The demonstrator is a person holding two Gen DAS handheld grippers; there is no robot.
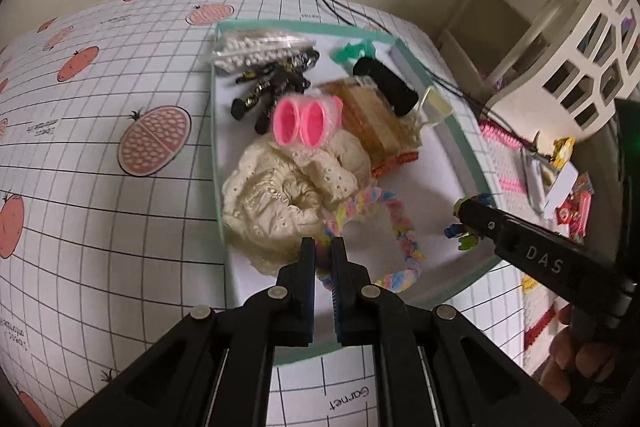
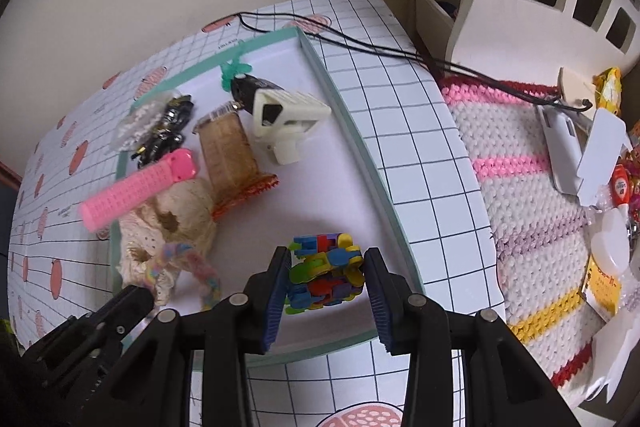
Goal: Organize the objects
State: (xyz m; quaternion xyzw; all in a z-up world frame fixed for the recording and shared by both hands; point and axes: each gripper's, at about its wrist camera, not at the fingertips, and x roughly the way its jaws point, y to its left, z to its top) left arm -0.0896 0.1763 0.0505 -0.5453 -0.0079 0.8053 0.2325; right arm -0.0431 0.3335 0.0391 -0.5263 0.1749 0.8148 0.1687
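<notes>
Fingers of the right gripper [image 2: 326,281] held a block of interlocked puzzle pieces [image 2: 325,274] in blue, green, yellow and red, pads touching both sides, above the white floor of a green-rimmed tray [image 2: 360,147]. The left gripper [image 1: 324,247] pinched a pastel rainbow scrunchie [image 1: 400,227], jaws narrow, just beside a cream lace scrunchie [image 1: 288,195] in that tray.

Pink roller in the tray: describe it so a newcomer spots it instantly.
Find the shallow mint-rimmed tray on the grid-pattern tablecloth. At its left side, atop the cream lace fabric and beside the tan packet, lies the pink roller. It is the only bright pink, ridged tube there.
</notes>
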